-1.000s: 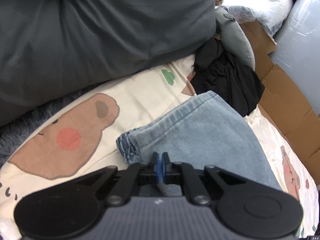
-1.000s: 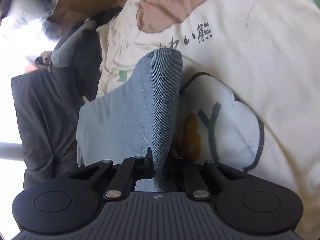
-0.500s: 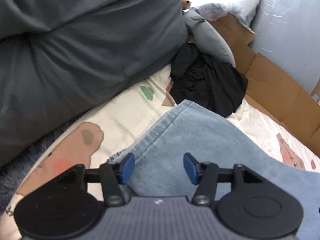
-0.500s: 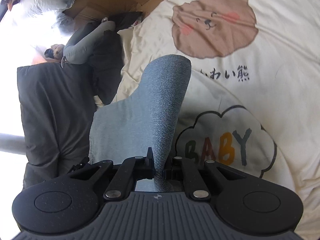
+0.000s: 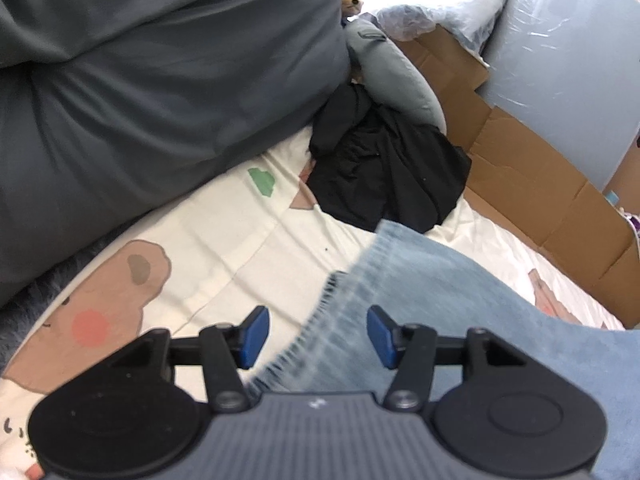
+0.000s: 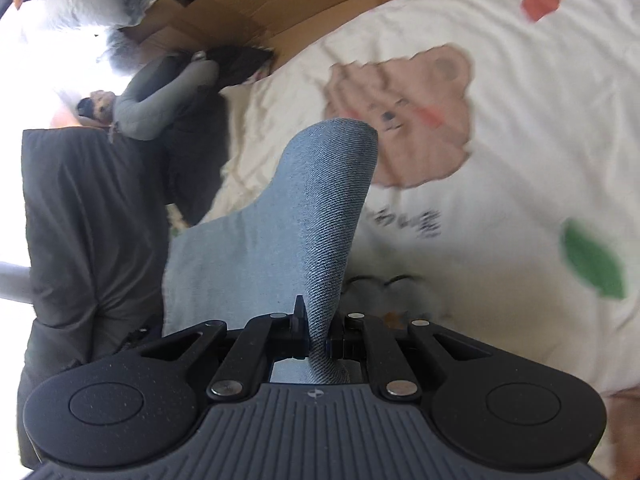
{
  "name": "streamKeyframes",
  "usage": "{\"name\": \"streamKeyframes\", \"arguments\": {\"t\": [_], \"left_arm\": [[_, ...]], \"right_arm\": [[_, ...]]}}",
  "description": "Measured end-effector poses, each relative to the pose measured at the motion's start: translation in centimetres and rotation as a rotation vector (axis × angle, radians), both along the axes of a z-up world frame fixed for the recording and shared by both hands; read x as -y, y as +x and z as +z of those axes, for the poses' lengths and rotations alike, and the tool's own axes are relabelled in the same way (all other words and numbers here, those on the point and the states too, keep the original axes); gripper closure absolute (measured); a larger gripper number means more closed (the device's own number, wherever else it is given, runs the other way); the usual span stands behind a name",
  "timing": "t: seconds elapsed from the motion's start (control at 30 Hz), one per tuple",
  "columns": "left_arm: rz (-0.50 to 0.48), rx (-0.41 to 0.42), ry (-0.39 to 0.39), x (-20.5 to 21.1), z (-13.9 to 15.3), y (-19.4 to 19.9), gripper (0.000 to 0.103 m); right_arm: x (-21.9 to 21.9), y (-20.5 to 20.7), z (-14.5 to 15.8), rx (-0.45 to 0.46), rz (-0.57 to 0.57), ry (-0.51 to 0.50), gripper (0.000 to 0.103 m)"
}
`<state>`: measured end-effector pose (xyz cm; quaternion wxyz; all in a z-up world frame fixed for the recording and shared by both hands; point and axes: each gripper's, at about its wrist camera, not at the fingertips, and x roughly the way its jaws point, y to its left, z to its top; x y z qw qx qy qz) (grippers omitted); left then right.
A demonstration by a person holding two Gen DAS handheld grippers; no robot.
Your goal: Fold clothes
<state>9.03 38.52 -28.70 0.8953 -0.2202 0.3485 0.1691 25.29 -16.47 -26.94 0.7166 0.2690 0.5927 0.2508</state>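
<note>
A light blue denim garment (image 5: 432, 304) lies on the cream bear-print bedsheet (image 5: 208, 232). My left gripper (image 5: 318, 336) hangs open just above the garment's ribbed hem, its blue pads (image 5: 256, 334) apart and holding nothing. In the right wrist view the same denim garment (image 6: 320, 216) rises as a raised fold from my right gripper (image 6: 318, 338), which is shut on its edge. The rest of the cloth spreads to the left over the sheet (image 6: 500, 208).
A big dark grey duvet (image 5: 160, 80) fills the back left. A crumpled black garment (image 5: 384, 172) and a grey padded piece (image 5: 394, 76) lie behind the denim. Flattened cardboard (image 5: 532, 192) lines the bed's right side, with plastic-wrapped bundles (image 5: 568, 52) beyond.
My left gripper opened and let go of the denim hem, then pulled back and left. My right gripper kept its hold and carried the fold across the sheet towards the bear print.
</note>
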Motion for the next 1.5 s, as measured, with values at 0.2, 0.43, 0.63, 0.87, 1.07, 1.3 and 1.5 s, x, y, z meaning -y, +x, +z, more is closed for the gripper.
{"name": "streamKeyframes", "arguments": {"t": [0.2, 0.43, 0.63, 0.87, 1.07, 1.3, 1.5], "left_arm": [[-0.054, 0.008, -0.009, 1.5, 0.1, 0.5, 0.046], [-0.095, 0.009, -0.026, 3.0, 0.1, 1.1, 0.046], [-0.113, 0.016, -0.050, 4.6, 0.1, 1.7, 0.046], [-0.213, -0.029, -0.099, 8.1, -0.4, 3.6, 0.046], [-0.317, -0.058, -0.135, 11.0, -0.5, 4.3, 0.043], [-0.337, -0.097, -0.140, 12.9, -0.7, 4.8, 0.042], [-0.312, -0.136, -0.150, 13.4, -1.7, 6.3, 0.040]], "right_arm": [[5.3, 2.6, 0.3, 0.011, -0.023, -0.132, 0.098], [9.1, 5.1, 1.5, -0.004, -0.007, -0.233, 0.098], [9.4, 7.3, 1.3, -0.031, 0.095, -0.303, 0.098], [11.1, 7.6, -2.9, -0.005, 0.132, -0.206, 0.097], [14.6, 7.3, -7.1, 0.010, 0.080, -0.063, 0.079], [17.0, 3.0, -12.7, -0.068, 0.067, 0.177, 0.046], [19.3, -2.2, -15.0, -0.103, -0.011, 0.319, 0.045]]}}
